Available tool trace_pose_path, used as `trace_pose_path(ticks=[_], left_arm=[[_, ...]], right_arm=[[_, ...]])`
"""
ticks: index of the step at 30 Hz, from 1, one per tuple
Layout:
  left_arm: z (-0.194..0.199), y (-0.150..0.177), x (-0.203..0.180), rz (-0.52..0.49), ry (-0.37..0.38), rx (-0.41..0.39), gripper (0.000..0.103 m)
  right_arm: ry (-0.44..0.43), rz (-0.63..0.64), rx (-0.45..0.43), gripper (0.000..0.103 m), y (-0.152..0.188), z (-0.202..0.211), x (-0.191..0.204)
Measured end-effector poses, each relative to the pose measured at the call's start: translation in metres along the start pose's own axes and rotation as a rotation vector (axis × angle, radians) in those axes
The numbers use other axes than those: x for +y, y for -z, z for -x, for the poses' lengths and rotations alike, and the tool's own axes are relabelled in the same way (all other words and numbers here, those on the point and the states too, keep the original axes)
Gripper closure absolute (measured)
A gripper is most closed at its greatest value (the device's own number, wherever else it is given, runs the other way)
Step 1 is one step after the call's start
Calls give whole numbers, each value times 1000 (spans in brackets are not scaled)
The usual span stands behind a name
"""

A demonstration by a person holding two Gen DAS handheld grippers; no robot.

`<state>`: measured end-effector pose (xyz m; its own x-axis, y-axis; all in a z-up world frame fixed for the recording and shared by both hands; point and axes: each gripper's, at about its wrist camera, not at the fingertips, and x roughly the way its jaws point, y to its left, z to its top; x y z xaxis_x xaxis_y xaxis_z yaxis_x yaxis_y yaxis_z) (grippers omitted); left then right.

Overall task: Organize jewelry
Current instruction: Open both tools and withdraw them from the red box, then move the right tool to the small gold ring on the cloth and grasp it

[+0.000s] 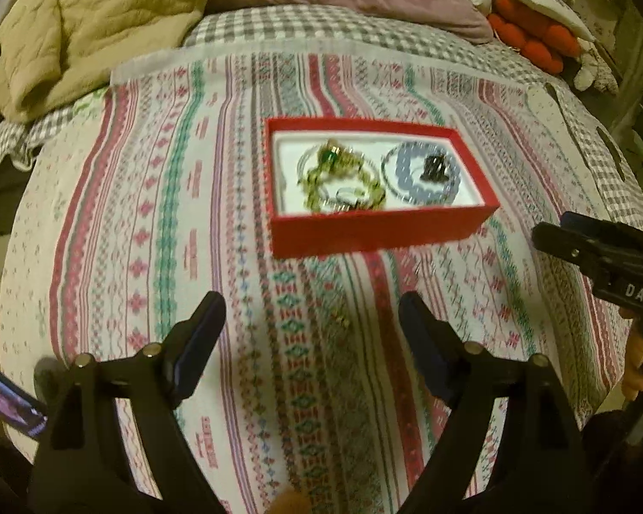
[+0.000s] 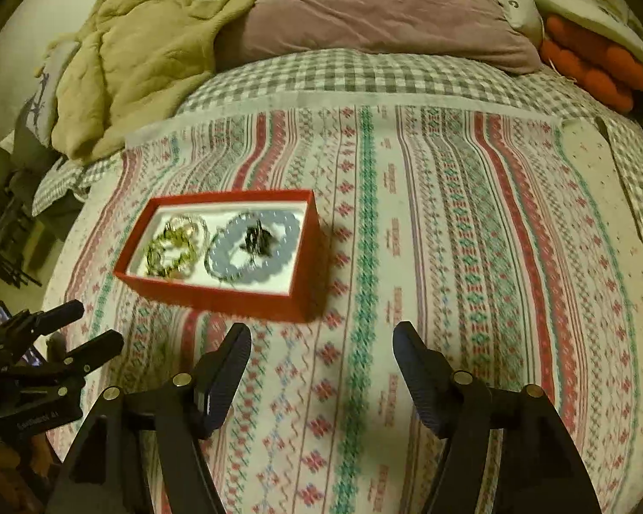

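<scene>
One red box, a few pieces of jewelry, two grippers, bedding lying around.

One red box (image 1: 377, 231) is sitting on one patterned cloth (image 1: 158, 214), holding two beaded bracelets that can be told apart: one green-gold bracelet (image 1: 343, 184) and one grey-blue bracelet (image 1: 420, 171); one dark piece (image 1: 435, 167) is lying inside the grey-blue ring, and other small pieces are blurring together beyond counting. Two grippers are showing, the left gripper (image 1: 313, 317) and the right gripper (image 2: 321, 347), each bearing two fingers. One mauve pillow (image 2: 390, 4), one tan quilt (image 2: 141, 60) and one checked sheet (image 2: 343, 77) are lying behind.
</scene>
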<state>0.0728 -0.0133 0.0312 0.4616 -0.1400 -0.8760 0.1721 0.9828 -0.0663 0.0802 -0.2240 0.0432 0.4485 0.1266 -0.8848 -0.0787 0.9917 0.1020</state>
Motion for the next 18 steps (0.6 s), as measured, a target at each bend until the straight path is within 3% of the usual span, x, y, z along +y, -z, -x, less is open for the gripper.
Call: trace_pose_path(ticks=[11,13,18], left_arm=[[-1,26,10,-31,-48,7,5],[-2,30,14,-41,-60,3,4],[-8,39,21,-52,-73,12,3]], right_arm=[[95,62,12,11,34,-3,10],[112,80,6,1,40,-5,12],[115,137,12,0,52,-13,22]])
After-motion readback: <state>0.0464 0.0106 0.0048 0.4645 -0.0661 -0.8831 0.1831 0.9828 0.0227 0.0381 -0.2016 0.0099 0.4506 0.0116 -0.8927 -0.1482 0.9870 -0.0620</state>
